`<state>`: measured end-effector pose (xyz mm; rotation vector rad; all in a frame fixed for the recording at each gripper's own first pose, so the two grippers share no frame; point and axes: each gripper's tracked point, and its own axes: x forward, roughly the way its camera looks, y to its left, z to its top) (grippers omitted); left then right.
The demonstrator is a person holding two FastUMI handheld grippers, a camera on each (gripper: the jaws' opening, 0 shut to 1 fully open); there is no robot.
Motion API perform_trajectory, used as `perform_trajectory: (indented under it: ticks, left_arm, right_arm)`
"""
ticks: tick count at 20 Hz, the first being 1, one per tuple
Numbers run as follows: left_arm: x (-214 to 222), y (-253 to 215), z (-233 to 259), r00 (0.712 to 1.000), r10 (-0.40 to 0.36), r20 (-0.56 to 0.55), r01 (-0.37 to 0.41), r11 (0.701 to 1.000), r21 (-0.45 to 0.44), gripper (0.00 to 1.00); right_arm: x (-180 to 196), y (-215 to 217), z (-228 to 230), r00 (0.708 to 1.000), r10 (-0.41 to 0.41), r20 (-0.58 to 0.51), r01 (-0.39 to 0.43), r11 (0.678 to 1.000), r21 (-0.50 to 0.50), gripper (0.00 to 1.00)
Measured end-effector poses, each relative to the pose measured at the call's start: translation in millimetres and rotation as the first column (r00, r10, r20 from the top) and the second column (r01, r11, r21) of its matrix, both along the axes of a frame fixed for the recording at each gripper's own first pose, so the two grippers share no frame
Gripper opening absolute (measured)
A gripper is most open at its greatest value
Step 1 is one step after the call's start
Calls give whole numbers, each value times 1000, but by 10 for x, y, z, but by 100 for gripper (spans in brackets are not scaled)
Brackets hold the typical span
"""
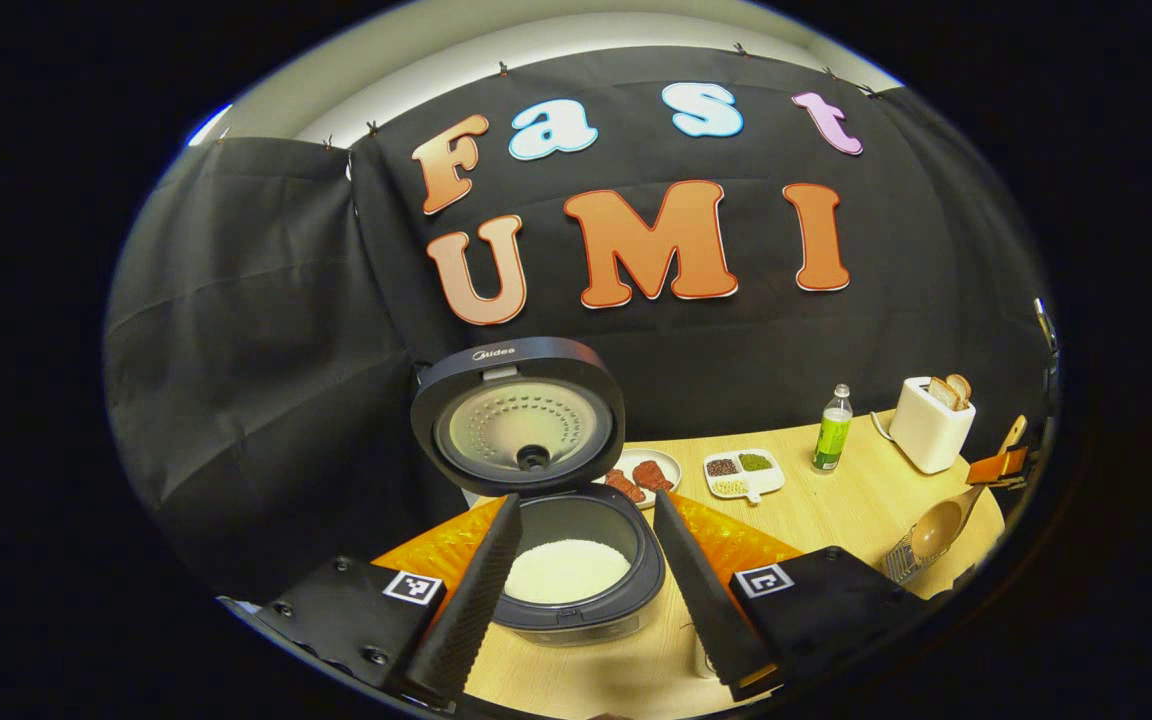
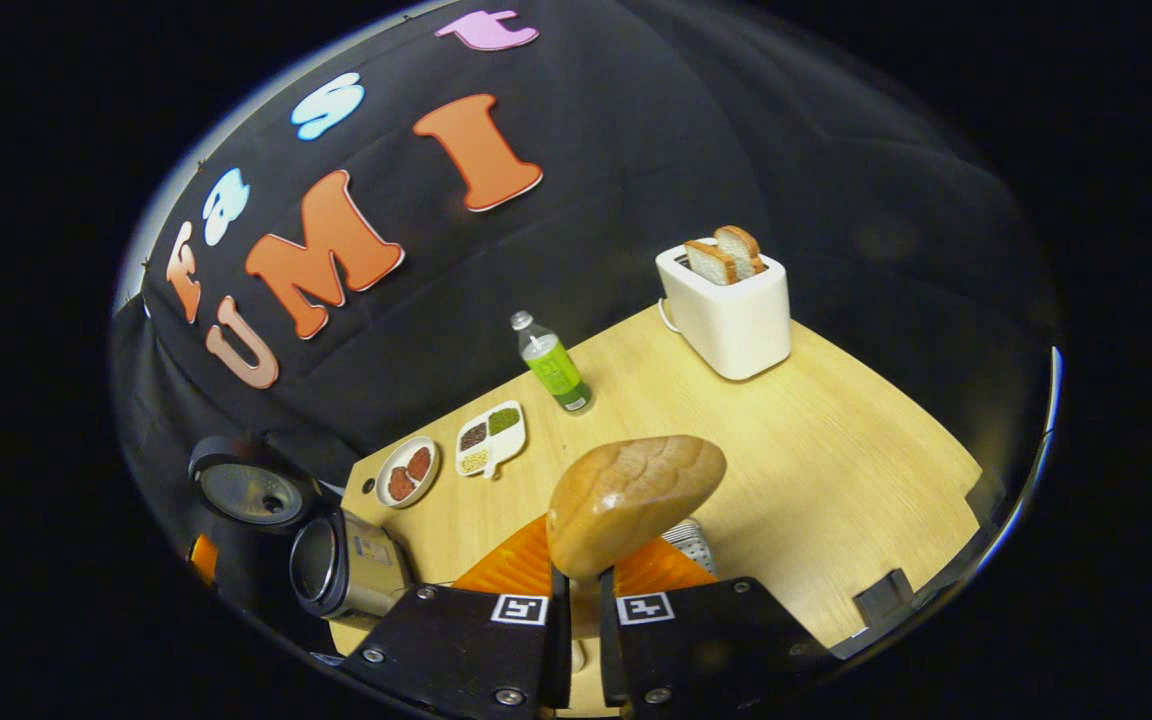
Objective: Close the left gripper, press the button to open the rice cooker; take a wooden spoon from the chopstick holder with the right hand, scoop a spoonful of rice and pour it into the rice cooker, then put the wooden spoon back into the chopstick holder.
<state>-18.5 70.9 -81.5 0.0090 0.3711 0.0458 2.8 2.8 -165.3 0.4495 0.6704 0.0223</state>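
The rice cooker [image 1: 576, 600] stands open right in front of my left gripper [image 1: 586, 590], its lid [image 1: 521, 415] upright and white rice [image 1: 566, 570] in the pot. The left gripper's fingers are spread wide, one on each side of the pot, holding nothing. At the far right the wooden spoon [image 1: 936, 525] hangs bowl-down, just over the mesh chopstick holder [image 1: 901, 560]; its bowl looks empty. In the right gripper view my right gripper [image 2: 584, 600] is shut on the wooden spoon [image 2: 631, 500], with the chopstick holder [image 2: 691, 540] just behind the bowl. The rice cooker [image 2: 346, 570] lies far left.
An orange mat [image 1: 736, 540] lies under the cooker. On the wooden table [image 2: 836, 470] behind stand a plate of meat [image 2: 408, 472], a divided dish of grains [image 2: 489, 437], a green bottle [image 2: 554, 365] and a white toaster [image 2: 731, 310] with bread.
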Motion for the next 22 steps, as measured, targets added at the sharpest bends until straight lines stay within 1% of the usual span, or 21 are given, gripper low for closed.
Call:
perform_trajectory:
  ticks: [1,2,4,6,8,10,11,14,15,16,17,18,19,22]
  left_arm:
    - [-9,49,-22,1000,-3,-3,3,1000,-8,91]
    - [-21,91,-43,1000,-9,-6,9,1000,-18,85]
    - [-9,176,-77,1000,-19,0,19,999,-34,87]
    - [-17,275,-142,1000,-23,-7,22,999,-31,88]
    - [-36,365,-201,999,-28,-17,27,999,-30,88]
    - [-66,451,-274,999,-37,-32,36,999,-26,88]
    - [-76,518,-293,999,-39,-34,38,999,-20,94]
    - [-72,697,-367,998,-44,-45,43,999,-5,93]
    - [-65,750,-392,998,-45,-50,45,999,-2,94]
    - [-52,799,-414,997,-47,-54,47,999,0,88]
    - [-29,838,-435,997,-51,-58,51,999,1,88]
    - [14,866,-455,997,-57,-59,57,998,1,88]
    - [40,880,-476,996,-68,-62,68,998,1,88]
    - [170,850,-540,991,-114,-73,115,993,9,87]
  right_arm:
    - [-55,166,33,1000,31,5,-31,1000,0,11]
    - [-96,336,57,998,65,7,-65,998,2,11]
    - [-193,640,27,993,116,2,-116,993,-7,11]
    - [-309,902,-39,986,166,-11,-166,986,-23,11]
    - [-347,1081,-137,978,210,-12,-210,975,-74,11]
    - [-412,1161,-298,970,241,-34,-243,957,-160,11]
    - [-427,1204,-382,967,250,-47,-254,946,-200,11]
    - [-440,1292,-618,960,268,-74,-278,907,-317,11]
    - [-418,1311,-674,960,271,-68,-277,892,-358,11]
    - [-387,1324,-686,962,269,-46,-264,879,-397,11]
    - [-354,1330,-704,963,267,-21,-249,863,-439,11]
    - [-332,1318,-727,964,266,-4,-235,843,-485,11]
    - [-362,1331,-755,961,277,-1,-238,824,-514,10]
    - [-503,1392,-877,957,291,-20,-246,769,-590,10]
